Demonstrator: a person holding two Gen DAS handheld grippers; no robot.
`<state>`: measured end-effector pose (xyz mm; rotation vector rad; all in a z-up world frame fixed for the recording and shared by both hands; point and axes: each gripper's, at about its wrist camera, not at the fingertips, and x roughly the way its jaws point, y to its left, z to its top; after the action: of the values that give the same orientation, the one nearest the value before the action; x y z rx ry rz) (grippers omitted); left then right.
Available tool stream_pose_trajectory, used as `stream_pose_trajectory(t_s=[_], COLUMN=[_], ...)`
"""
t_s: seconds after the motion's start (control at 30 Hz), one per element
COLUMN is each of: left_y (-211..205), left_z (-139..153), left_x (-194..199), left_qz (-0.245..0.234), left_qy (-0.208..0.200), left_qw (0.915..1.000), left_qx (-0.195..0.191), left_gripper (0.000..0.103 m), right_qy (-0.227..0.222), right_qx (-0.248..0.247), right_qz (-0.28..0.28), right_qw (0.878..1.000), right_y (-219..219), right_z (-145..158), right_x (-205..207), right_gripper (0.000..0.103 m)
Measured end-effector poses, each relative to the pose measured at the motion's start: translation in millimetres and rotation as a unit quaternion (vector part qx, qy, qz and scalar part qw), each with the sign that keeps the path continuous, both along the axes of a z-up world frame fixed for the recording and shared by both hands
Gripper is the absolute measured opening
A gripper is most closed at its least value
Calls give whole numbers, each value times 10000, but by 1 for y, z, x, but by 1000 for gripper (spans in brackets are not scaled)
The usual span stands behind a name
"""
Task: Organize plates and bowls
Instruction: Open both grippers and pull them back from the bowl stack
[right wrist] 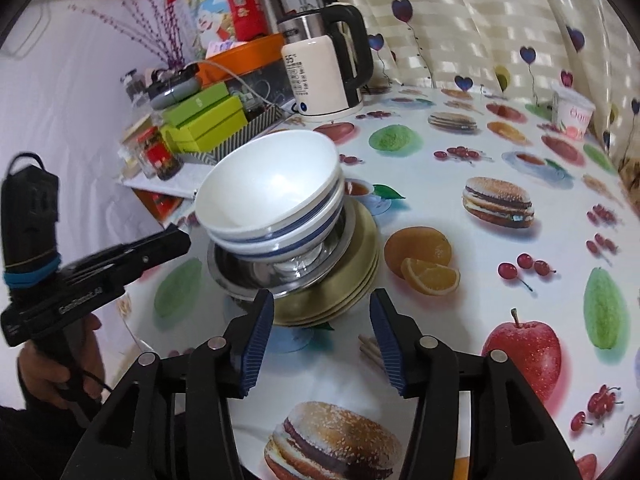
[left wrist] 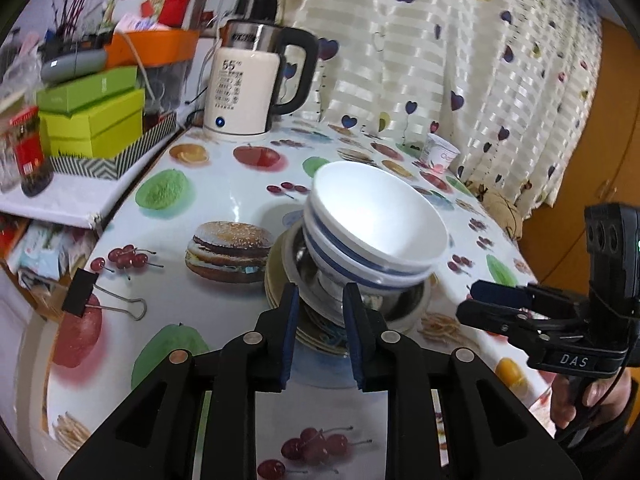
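Note:
Two nested white bowls with blue stripes sit tilted in a steel bowl. The steel bowl rests on a stack of olive plates on the fruit-print tablecloth. My left gripper hovers at the stack's near edge. Its blue pads stand a little apart, with the plate rims showing in the gap and nothing pressed. My right gripper is open wide just short of the plates, with nothing between its fingers. A hand holds each gripper.
A white electric kettle stands at the back. Green boxes and a jar sit on a side shelf to the left. A yogurt cup stands by the curtain. A binder clip clamps the table's left edge.

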<state>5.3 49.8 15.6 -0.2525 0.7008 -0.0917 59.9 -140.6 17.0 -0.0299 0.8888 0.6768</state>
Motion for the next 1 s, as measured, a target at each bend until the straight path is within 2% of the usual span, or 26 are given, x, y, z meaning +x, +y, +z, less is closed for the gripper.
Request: stream_pose_trajectory(t_s=[0.07, 0.3, 0.4, 0.57, 0.83, 1.0], left_y=[-6, -19, -20, -22, -21, -24], left_z=[-1, -11, -15, -22, -28, -33], left_x=[-4, -10, -12, -14, -15, -11], left_qz=[26, 110, 209, 322, 362, 456], left_qy=[1, 32, 73, 194, 299, 515], left_qw=[9999, 9986, 9979, 9960, 9964, 9940], left_qx=[139, 523, 613, 807, 710, 854], left_gripper=[31, 32, 41, 41, 41, 41], right_qy=[-91, -345, -436, -483, -530, -500], right_qx=[-124, -395, -487, -572, -656, -649], right_qz=[19, -15, -35, -35, 30, 52], right_qw=[9999, 9986, 9979, 9972, 9964, 9966], right_y=[4, 11, 13, 16, 21, 22], right_z=[-1, -4, -6, -9, -14, -15], right_x=[-5, -20, -24, -27, -31, -30], right_gripper=[51, 55, 56, 57, 57, 57])
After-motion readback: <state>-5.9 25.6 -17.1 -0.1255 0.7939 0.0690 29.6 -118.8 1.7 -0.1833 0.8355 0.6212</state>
